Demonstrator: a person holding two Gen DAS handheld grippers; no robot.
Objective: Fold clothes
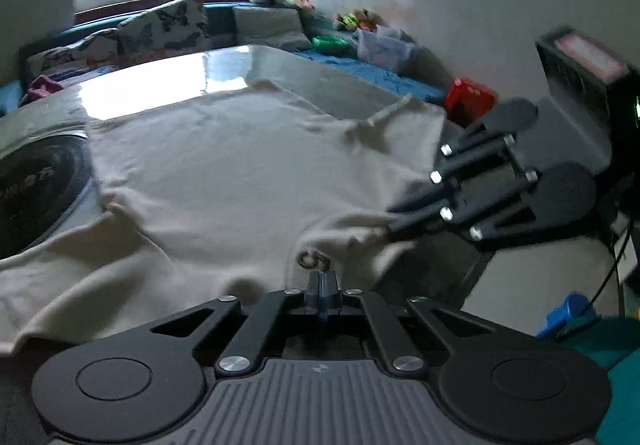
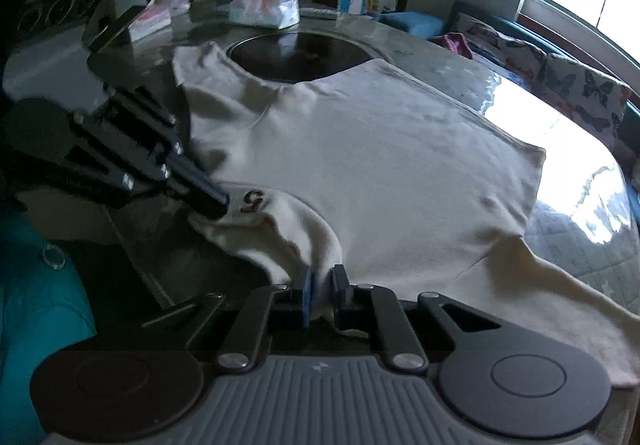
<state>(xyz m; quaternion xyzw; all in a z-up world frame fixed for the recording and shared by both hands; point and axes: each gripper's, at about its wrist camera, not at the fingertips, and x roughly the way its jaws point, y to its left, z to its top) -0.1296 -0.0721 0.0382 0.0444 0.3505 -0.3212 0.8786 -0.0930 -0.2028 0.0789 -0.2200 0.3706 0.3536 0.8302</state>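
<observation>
A cream sweatshirt lies spread over a glossy table, with a small dark "5" mark at its near edge. My left gripper is shut on that edge beside the mark. It also shows in the right wrist view, its tips pinching the cloth by the "5". My right gripper has its jaws a small gap apart with a fold of the sweatshirt between them. It shows in the left wrist view, its tips on the same edge.
A dark round inset sits in the table under the garment's far side. Tissue packs lie beyond it. A sofa with butterfly cushions and toys runs behind. A red box and a teal surface are nearby.
</observation>
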